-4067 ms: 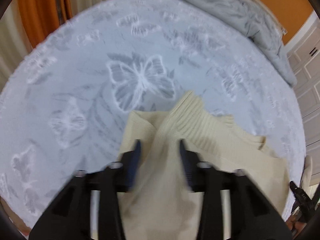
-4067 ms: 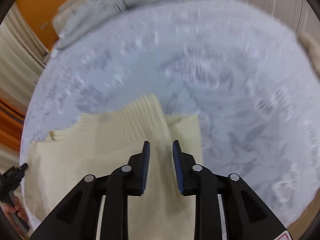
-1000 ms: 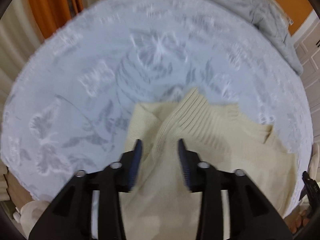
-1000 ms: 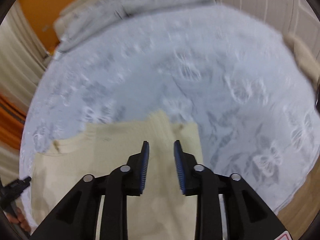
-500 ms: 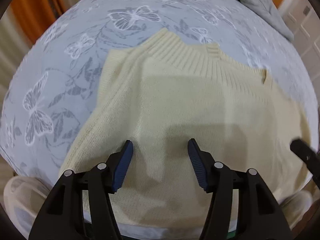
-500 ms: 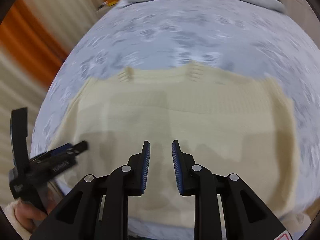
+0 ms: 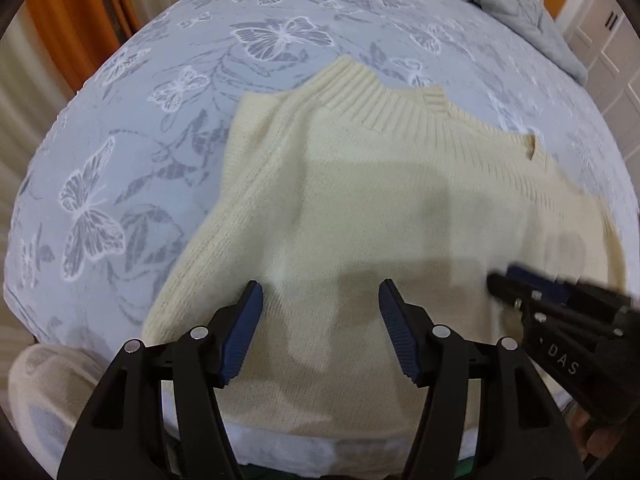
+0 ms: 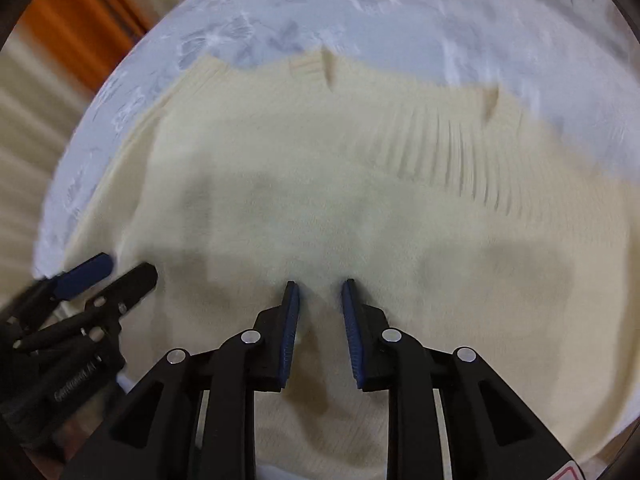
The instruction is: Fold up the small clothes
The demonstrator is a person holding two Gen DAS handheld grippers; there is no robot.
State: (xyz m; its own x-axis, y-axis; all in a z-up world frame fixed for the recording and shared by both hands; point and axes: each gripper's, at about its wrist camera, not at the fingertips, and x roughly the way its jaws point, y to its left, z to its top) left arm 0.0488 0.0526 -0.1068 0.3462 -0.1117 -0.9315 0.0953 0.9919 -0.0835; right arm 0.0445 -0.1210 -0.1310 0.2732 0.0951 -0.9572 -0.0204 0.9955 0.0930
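Both wrist cameras hang close above the cream sweater (image 7: 360,208) on the bed (image 7: 132,128), facing forward; each catches the other gripper, left gripper (image 8: 108,270), right gripper (image 7: 508,280), at frame edge.

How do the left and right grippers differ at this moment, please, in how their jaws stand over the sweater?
The left gripper has its jaws spread wide; the right gripper has them nearly together, with a narrow gap. The left holds nothing; whether the right pinches cloth is unclear. Both are black with blue pads and sit over the near part of the cream sweater.
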